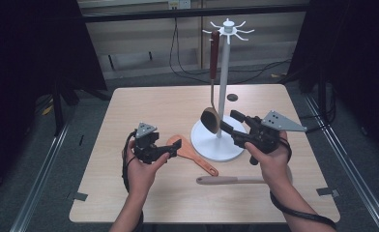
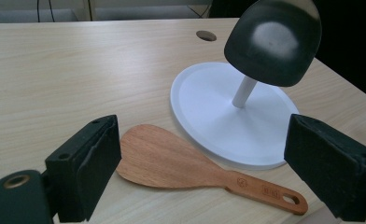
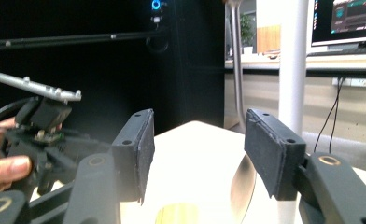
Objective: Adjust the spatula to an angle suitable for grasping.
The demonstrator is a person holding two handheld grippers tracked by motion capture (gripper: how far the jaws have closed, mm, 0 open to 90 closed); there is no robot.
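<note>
Risk: left gripper (image 1: 176, 146), jaws open beside the flat reddish wooden spatula (image 2: 172, 161), may nudge it against the white round-based hanging stand (image 1: 220, 72), whose hung ladle (image 1: 211, 82) the open right gripper (image 1: 230, 122) nears.

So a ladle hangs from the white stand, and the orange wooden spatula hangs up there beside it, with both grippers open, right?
Not quite. The ladle does hang from the white stand, but the orange wooden spatula lies flat on the table beside the stand's base, as the left gripper view shows. The left gripper and right gripper are both open.

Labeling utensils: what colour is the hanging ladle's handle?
Dark reddish-brown handle on the ladle; the high view shows it best.
</note>
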